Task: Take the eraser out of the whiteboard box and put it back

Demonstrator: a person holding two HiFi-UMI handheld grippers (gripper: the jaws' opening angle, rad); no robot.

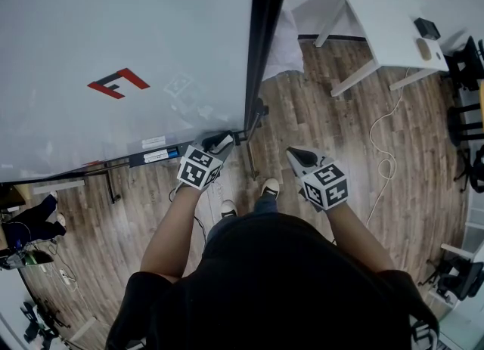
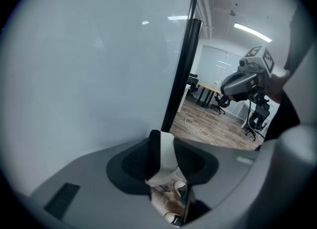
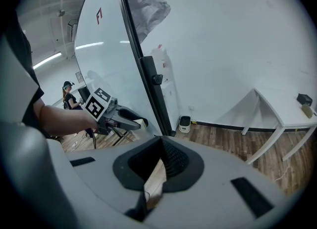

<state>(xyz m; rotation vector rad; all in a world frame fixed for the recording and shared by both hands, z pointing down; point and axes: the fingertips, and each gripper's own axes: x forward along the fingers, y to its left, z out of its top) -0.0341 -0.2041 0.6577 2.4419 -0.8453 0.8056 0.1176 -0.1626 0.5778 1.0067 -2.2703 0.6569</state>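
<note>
The whiteboard [image 1: 113,61] fills the left of the head view, with a dark box [image 1: 155,156] along its lower edge. My left gripper [image 1: 223,141] is at the board's lower right corner, just right of that box. It is shut on the eraser [image 2: 167,155], a small block with a black side and a white side that stands upright between the jaws. The right gripper view shows the eraser [image 3: 142,122] at the left gripper's [image 3: 131,122] tip. My right gripper [image 1: 296,156] hangs over the wooden floor to the right, shut with nothing in it [image 3: 161,149].
The board's black frame post [image 1: 261,54] and stand foot [image 1: 249,152] are between the grippers. A white table [image 1: 386,31] stands at the back right, with a cable [image 1: 382,144] on the floor and office chairs [image 1: 461,61] at the right edge. A person [image 3: 67,94] stands far behind the board.
</note>
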